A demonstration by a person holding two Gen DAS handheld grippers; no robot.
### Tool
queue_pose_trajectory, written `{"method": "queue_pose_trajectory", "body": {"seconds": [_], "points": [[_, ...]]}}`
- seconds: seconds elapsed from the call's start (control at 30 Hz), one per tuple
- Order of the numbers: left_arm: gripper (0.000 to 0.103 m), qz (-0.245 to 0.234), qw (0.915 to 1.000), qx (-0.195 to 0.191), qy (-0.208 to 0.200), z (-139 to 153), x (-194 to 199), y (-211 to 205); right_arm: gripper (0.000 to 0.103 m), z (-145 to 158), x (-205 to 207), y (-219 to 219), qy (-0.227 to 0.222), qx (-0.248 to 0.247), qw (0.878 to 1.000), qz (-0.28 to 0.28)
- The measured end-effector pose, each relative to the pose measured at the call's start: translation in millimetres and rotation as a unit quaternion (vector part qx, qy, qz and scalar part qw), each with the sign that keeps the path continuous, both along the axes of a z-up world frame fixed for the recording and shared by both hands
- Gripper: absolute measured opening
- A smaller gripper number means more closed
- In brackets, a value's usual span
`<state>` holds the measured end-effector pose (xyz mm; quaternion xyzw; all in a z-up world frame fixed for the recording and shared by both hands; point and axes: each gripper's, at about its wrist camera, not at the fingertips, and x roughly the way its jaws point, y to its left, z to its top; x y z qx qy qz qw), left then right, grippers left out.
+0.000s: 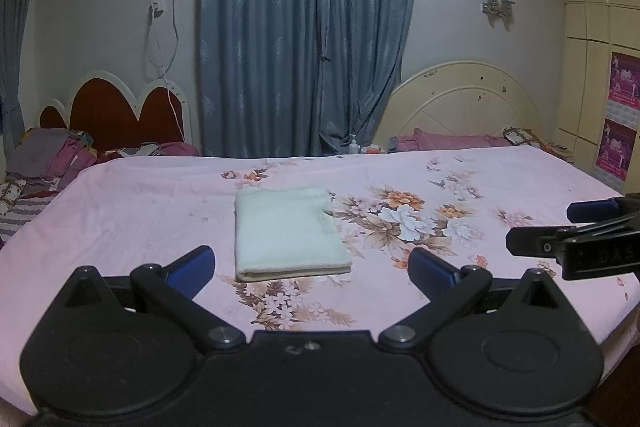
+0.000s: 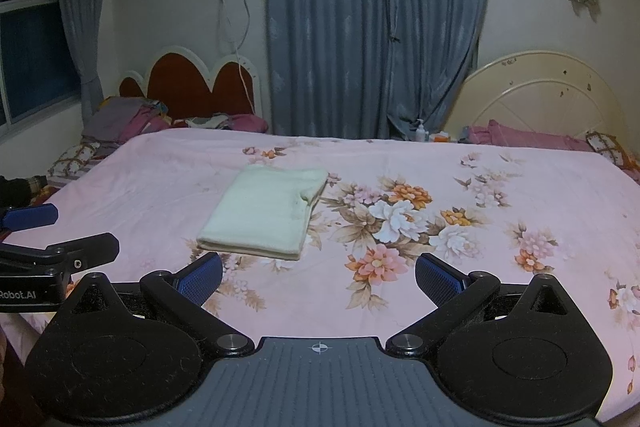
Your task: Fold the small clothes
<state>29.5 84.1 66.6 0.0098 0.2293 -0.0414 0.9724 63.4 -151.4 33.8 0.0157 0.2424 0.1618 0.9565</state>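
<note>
Left wrist view shows the left gripper [image 1: 311, 269] spread wide and empty, hovering off the bed's [image 1: 140, 211] near edge; the right gripper [image 2: 319, 277] likewise gapes, holding nothing; the pale folded cloth [image 1: 286, 233] lies flat mid-bed, nearer that edge, layers squared, probably finished and released.

A pink floral bed [image 1: 140, 211] carries one folded pale-green cloth [image 1: 286, 233].

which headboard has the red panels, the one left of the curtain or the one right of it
The left headboard, scalloped with dark red panels in a white frame. The right headboard is a plain cream arch with spokes and no red.
</note>
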Motion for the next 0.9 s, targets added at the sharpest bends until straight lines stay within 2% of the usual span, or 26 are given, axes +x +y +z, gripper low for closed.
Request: {"method": "queue_pose_trajectory", "body": {"seconds": [0.6, 0.9], "points": [[0.102, 0.01, 0.9999, -0.005, -0.004, 2.0, 2.5, 2.9, 0.101, -1.7, 1.3, -3.1, -0.001, -0.005, 1.0, 0.01], [0.102, -0.001, 1.0, -0.006, -0.003, 0.7, 1.5, -1.3, 0.101, -3.7, 2.8, -4.7, -0.003, -0.006, 1.0, 0.012]]}}
